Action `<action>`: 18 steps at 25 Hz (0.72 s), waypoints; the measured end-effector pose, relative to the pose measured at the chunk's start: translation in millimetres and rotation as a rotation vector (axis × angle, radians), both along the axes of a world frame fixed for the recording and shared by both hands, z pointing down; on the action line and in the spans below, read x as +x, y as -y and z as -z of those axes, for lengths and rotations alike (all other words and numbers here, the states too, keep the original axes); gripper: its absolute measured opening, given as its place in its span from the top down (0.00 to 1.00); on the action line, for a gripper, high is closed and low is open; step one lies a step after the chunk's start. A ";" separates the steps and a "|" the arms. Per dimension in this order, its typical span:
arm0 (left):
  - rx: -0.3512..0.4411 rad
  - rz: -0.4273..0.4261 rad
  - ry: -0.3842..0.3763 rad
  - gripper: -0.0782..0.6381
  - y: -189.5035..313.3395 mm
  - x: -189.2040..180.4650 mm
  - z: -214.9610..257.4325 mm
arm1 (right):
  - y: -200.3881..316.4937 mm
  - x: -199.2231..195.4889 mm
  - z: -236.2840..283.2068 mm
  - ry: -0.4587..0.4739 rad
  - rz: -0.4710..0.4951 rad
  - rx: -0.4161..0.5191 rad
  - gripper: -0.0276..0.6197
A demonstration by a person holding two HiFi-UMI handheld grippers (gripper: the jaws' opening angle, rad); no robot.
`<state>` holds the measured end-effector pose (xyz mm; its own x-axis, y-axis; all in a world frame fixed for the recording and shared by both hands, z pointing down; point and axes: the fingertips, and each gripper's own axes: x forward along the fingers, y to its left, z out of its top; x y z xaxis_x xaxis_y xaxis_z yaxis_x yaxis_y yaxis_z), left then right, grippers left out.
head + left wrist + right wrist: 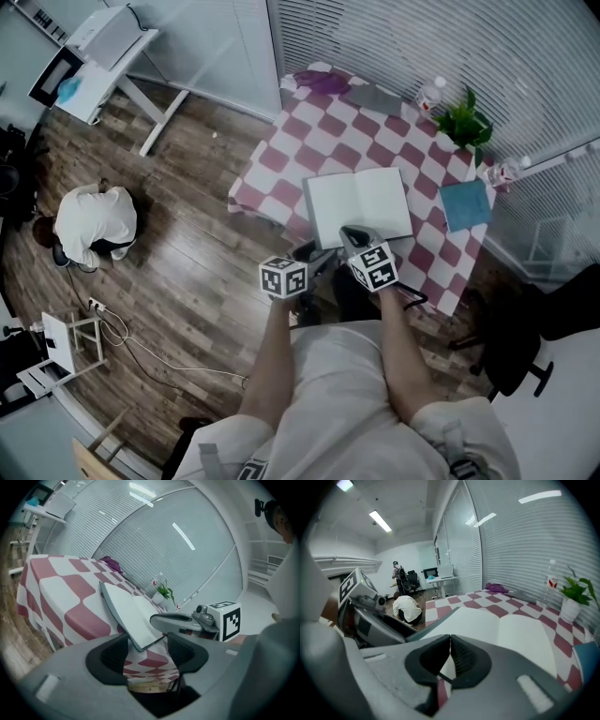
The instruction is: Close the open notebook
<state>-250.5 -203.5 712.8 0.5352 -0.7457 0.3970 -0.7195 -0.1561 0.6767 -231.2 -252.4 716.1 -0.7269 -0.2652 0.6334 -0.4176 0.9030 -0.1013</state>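
**Open notebook on the table, both hand-held grippers at its near edge**

The notebook point(358, 204) is lying open, pages up, near the front of the checkered table point(281, 155). The left hand-held gripper point(147, 651) is hovering with jaws apart and empty, just short of the near-left corner. The right hand-held gripper point(450, 656) is showing jaws pressed together on nothing, possibly touching the near edge. The notebook is looking light and flexible, so lifting one outer cover edge is seeming best.
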 end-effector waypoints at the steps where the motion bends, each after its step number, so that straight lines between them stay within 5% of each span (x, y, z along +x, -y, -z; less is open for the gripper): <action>1: 0.012 -0.012 0.011 0.54 0.4 0.8 4.1 | -3.1 1.7 3.1 -0.001 0.009 0.021 0.95; 11: 0.130 -0.115 0.082 0.54 8.3 16.7 46.0 | -20.8 24.8 24.7 0.012 -0.003 0.126 0.94; 18: 0.166 -0.154 0.092 0.54 13.0 29.6 61.1 | -33.4 37.3 32.0 -0.065 0.076 0.191 0.78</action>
<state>-221.0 -216.5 651.7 0.6152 -0.7170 0.3279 -0.7357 -0.3726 0.5656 -193.9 -219.0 684.2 -0.7089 -0.3309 0.6229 -0.3479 0.9323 0.0992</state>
